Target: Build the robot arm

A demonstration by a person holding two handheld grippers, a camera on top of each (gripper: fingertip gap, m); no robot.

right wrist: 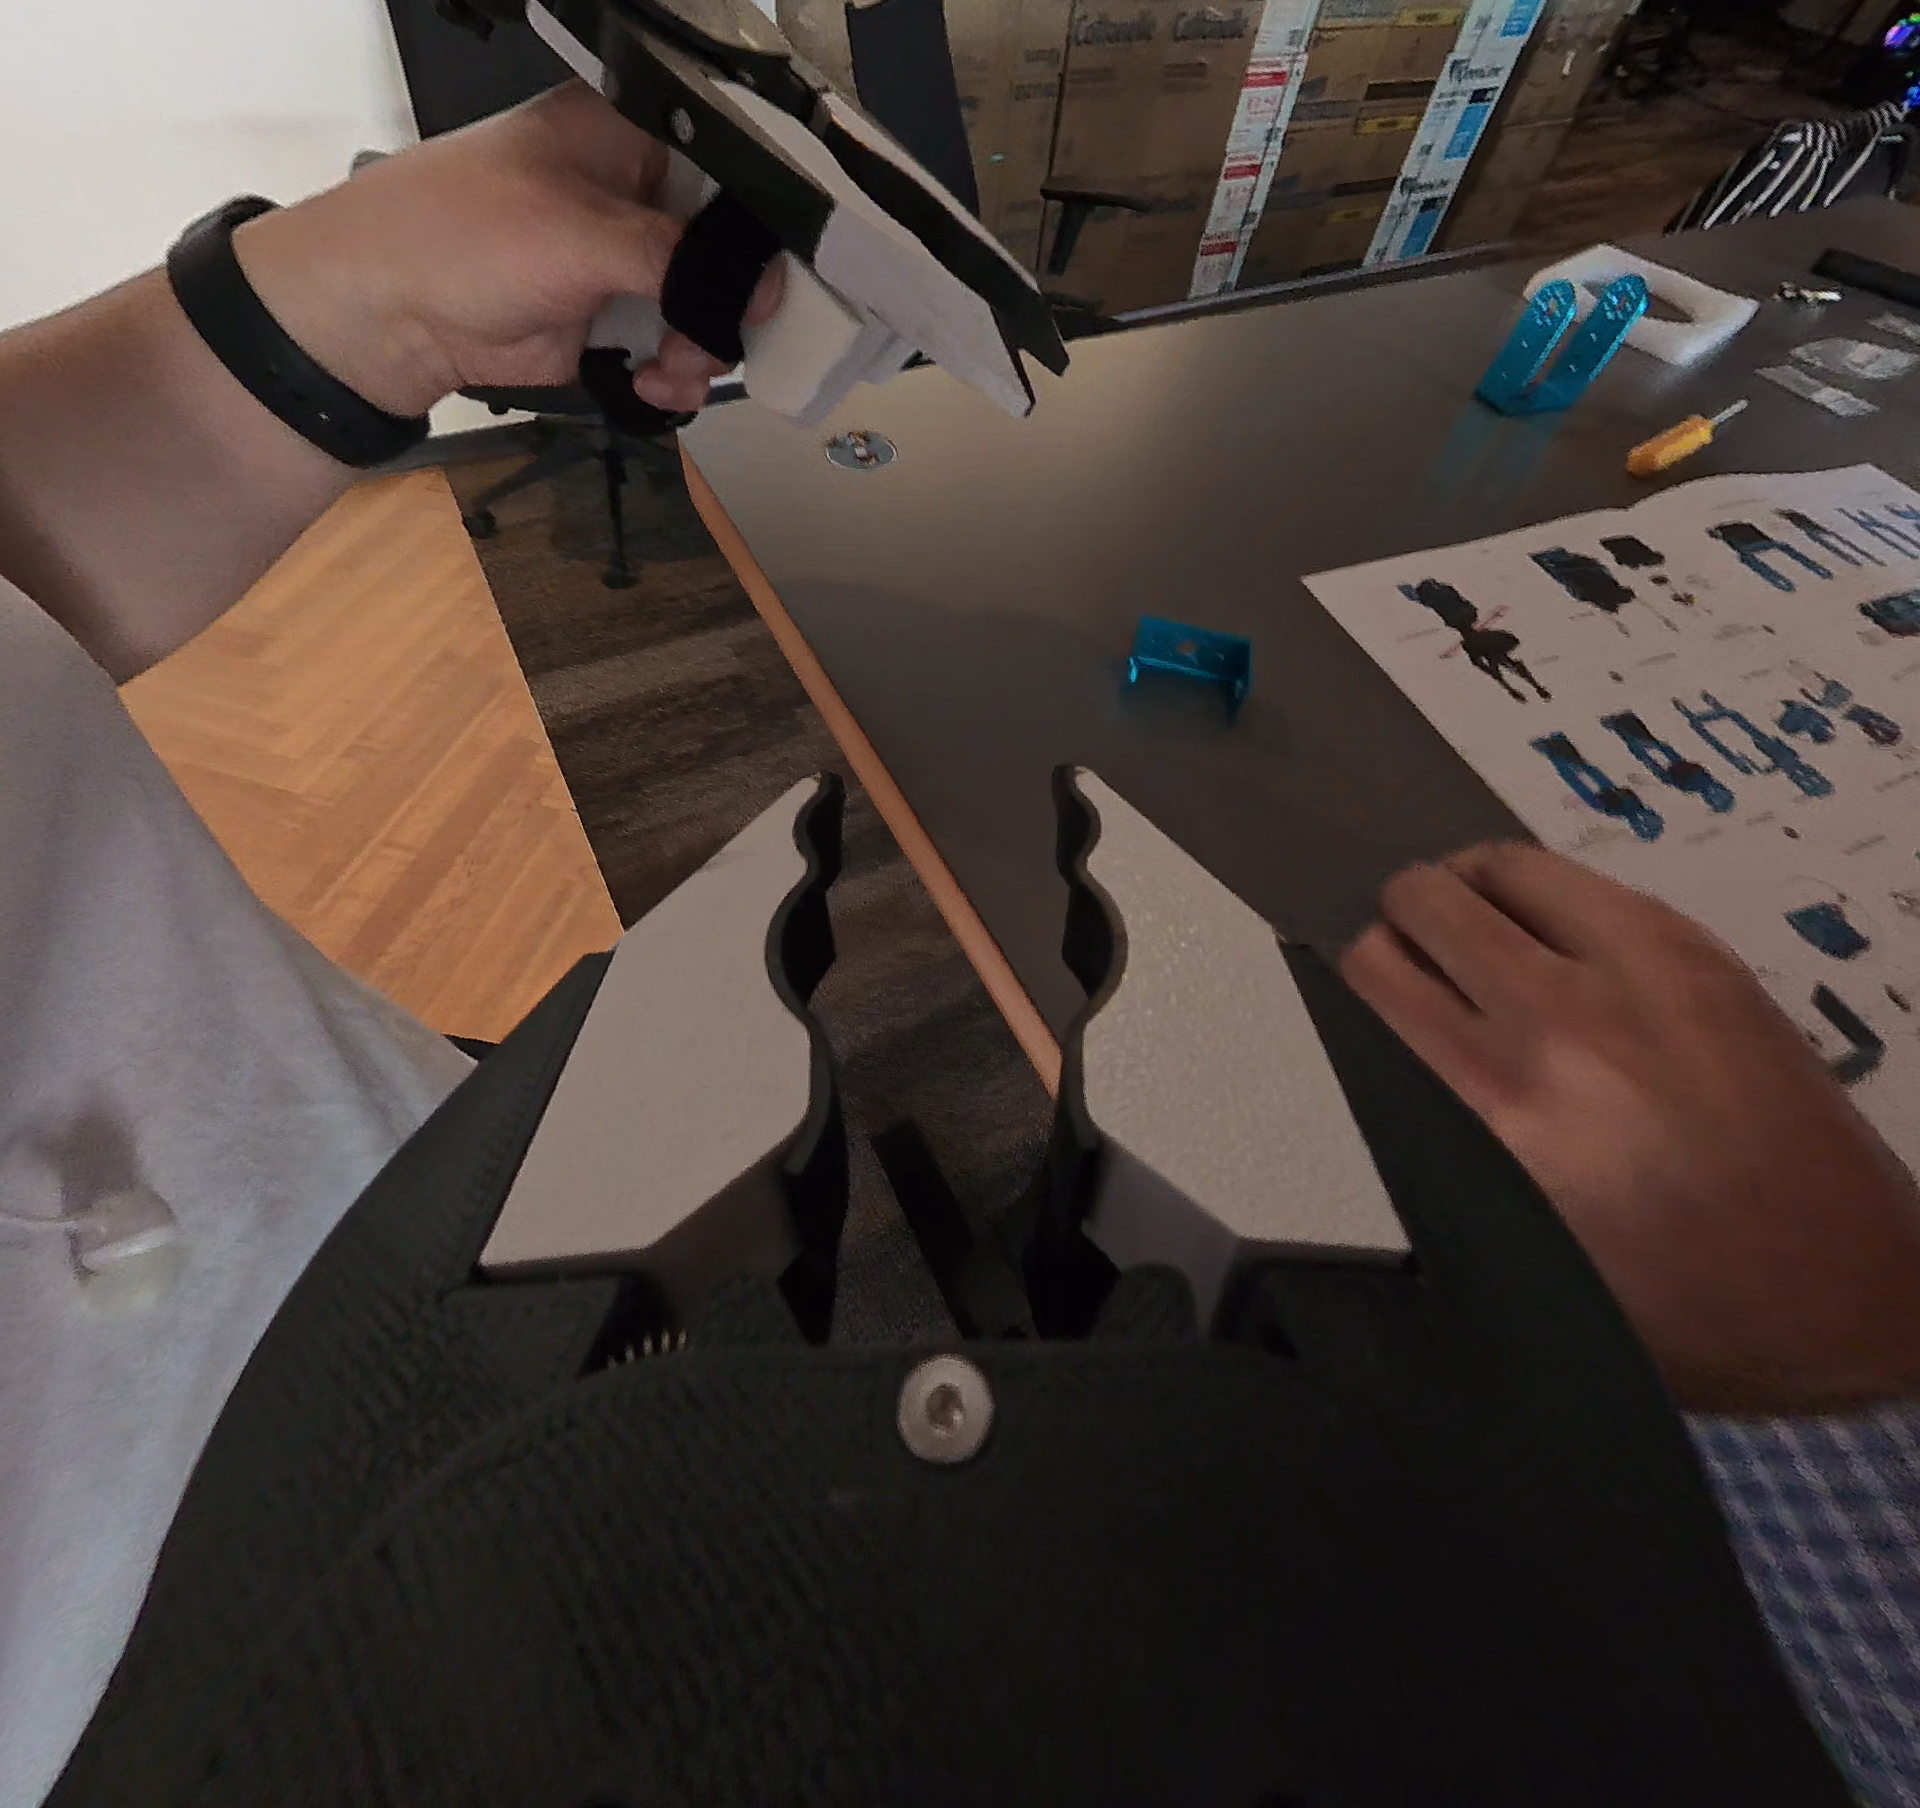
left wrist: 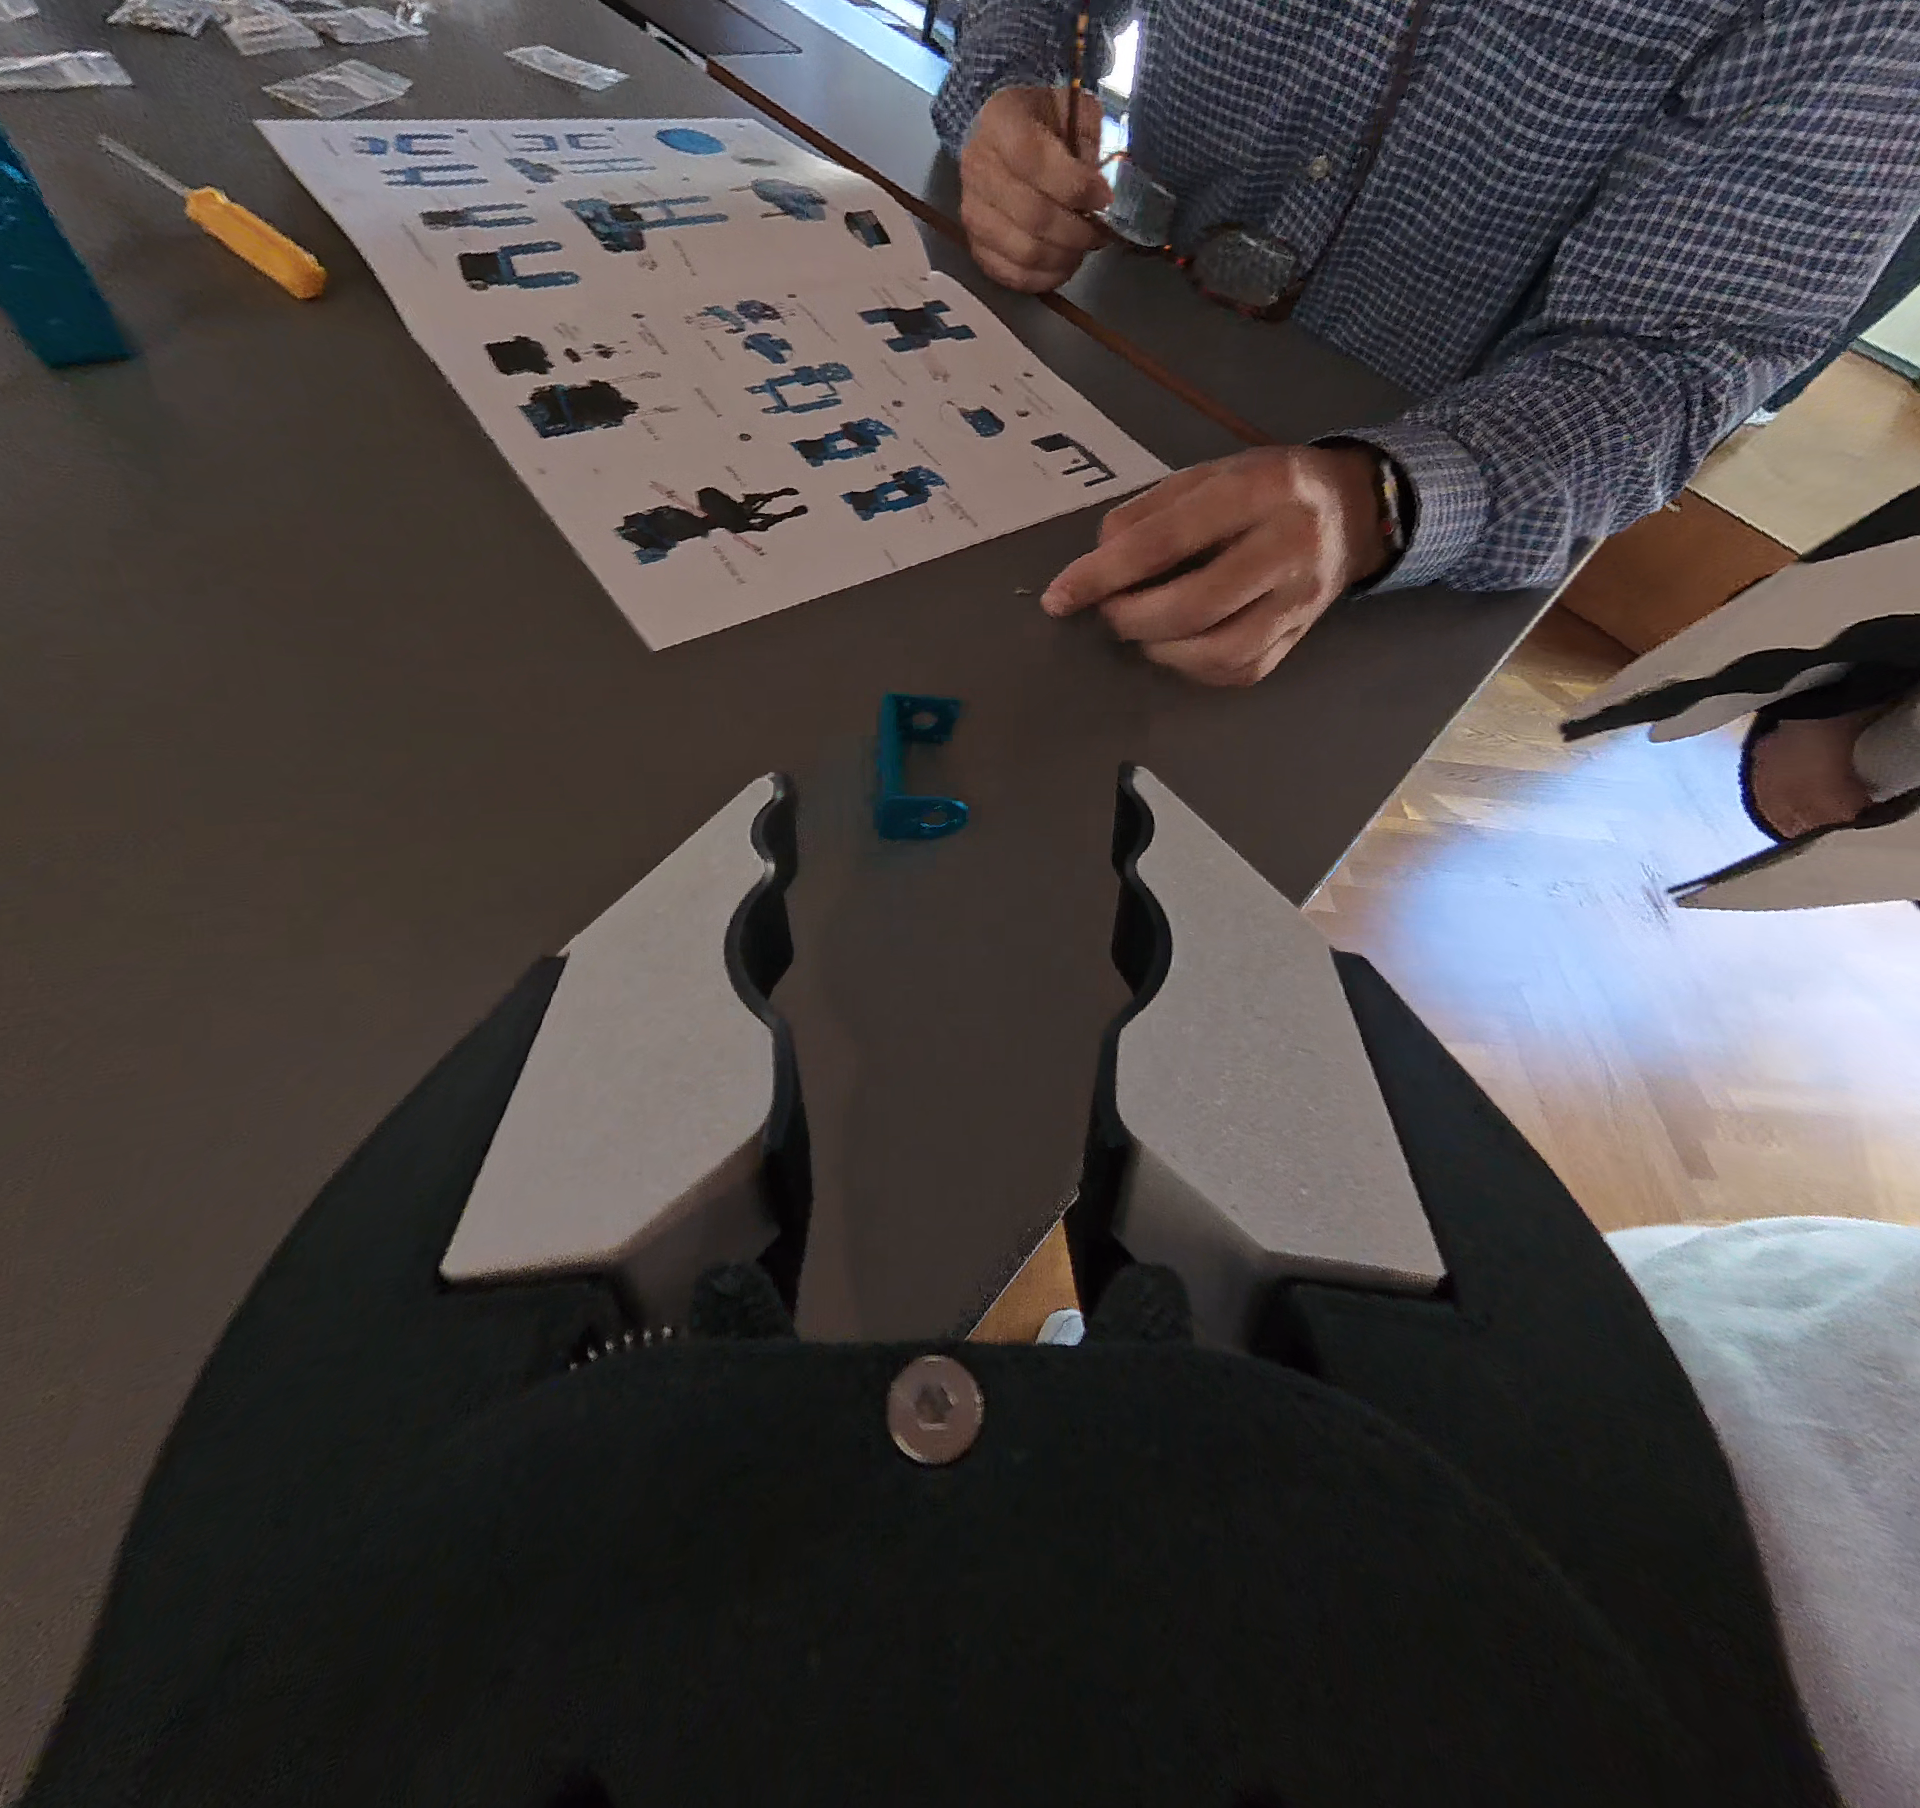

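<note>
Blue metal bracket (left wrist: 918, 769) on the dark tabletop (left wrist: 312, 719), just ahead of the left gripper (left wrist: 951, 792)

Both grippers gape wide with nothing between their jaws. The bracket lies near the tabletop's edge, just beyond the left gripper's tips, slightly left of its centre line, its long axis running roughly along the fingers. The right gripper (right wrist: 945, 792) hangs over the tabletop's edge, farther off, with the bracket ahead to its right, beside a printed sheet (left wrist: 727, 356) and another person's hand (left wrist: 1216, 563)

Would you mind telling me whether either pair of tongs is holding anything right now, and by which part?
Nothing is held. The left tongs are open above the table, just short of the small blue bracket; the right tongs are open over the table edge.
</note>
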